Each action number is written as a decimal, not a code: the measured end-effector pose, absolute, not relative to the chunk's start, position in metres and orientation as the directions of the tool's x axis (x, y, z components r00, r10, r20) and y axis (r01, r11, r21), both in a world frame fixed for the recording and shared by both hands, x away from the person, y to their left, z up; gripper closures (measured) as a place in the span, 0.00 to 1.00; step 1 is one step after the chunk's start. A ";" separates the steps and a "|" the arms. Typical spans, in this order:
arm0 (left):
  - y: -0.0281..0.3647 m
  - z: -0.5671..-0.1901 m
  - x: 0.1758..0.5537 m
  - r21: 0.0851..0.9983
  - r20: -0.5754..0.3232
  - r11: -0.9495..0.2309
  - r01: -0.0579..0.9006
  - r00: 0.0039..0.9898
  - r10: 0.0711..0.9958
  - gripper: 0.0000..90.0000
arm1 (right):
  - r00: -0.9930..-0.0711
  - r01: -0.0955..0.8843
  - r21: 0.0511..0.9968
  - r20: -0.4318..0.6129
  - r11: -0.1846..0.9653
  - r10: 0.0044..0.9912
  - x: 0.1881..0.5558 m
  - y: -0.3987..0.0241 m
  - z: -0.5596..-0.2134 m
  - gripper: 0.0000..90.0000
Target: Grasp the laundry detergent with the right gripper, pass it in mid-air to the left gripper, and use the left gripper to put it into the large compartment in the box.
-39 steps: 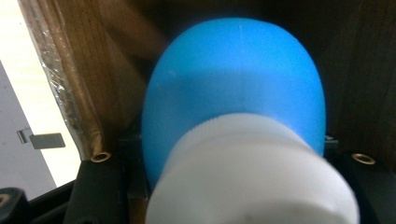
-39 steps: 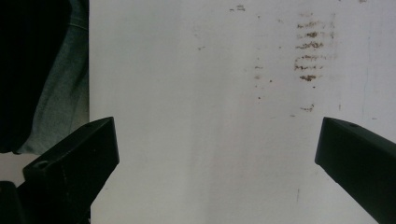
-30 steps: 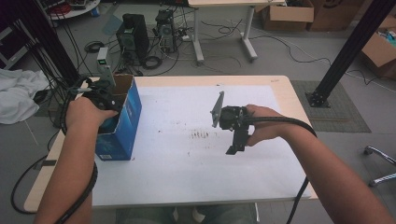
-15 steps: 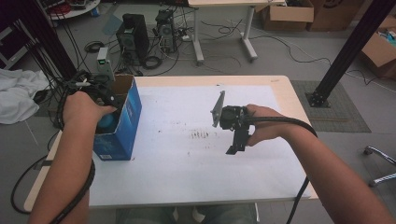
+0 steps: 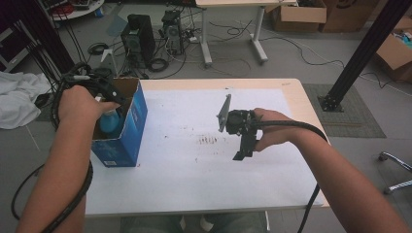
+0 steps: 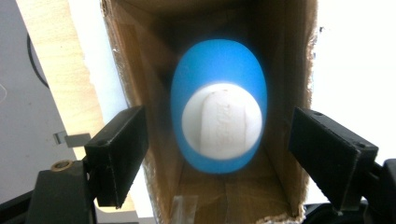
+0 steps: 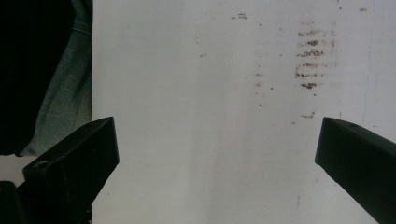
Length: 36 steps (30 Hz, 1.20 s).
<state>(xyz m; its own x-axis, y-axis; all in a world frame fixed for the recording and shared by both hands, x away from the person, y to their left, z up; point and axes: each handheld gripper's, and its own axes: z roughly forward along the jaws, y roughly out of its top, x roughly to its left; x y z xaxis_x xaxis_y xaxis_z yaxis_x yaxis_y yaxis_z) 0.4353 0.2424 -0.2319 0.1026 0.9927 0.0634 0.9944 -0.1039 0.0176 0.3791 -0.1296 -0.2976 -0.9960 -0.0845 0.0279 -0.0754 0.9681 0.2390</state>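
A blue bottle (image 6: 218,105) with a white cap (image 6: 222,120) stands inside an open-topped blue cardboard box (image 5: 127,130) at the table's left. In the high view the bottle (image 5: 110,123) shows just inside the box's mouth. My left gripper (image 6: 219,134) hovers over that opening, pointing down. Its jaws have just been opening, and both pads stand well clear of the bottle below them. Over the middle right of the table, my right gripper (image 5: 243,146) points down at the white sheet (image 7: 210,93), open with nothing between its jaws.
Brown smudges (image 5: 209,141) mark the white sheet covering the wooden table (image 5: 301,102). On the floor behind are computer towers (image 5: 138,34) and cables, a white cloth (image 5: 17,99) at left, a black post (image 5: 359,53) and cardboard boxes at right.
My left hand has risen a little above the box and its jaws have spread; the bottle stays in the box. The right hand has not moved.
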 end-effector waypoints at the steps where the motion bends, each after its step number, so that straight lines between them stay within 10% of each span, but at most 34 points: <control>1: 0.242 -0.229 0.436 0.020 0.066 -0.107 0.994 0.106 0.992 0.23 | -0.996 -0.074 0.239 0.029 0.968 -0.084 0.379 -0.130 -0.298 0.00; 36: 0.217 -0.172 0.440 0.054 0.058 -0.224 0.973 0.221 0.974 0.03 | -0.998 -0.047 0.235 0.031 0.971 -0.056 0.380 -0.133 -0.293 0.00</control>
<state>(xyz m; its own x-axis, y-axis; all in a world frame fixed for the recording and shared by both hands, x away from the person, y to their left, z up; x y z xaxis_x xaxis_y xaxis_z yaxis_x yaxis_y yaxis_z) 0.4404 0.2168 -0.1724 0.2213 0.9735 0.0575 0.9730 -0.2244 0.0543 0.3798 -0.1334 -0.2934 -0.9980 -0.0555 0.0312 -0.0467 0.9710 0.2346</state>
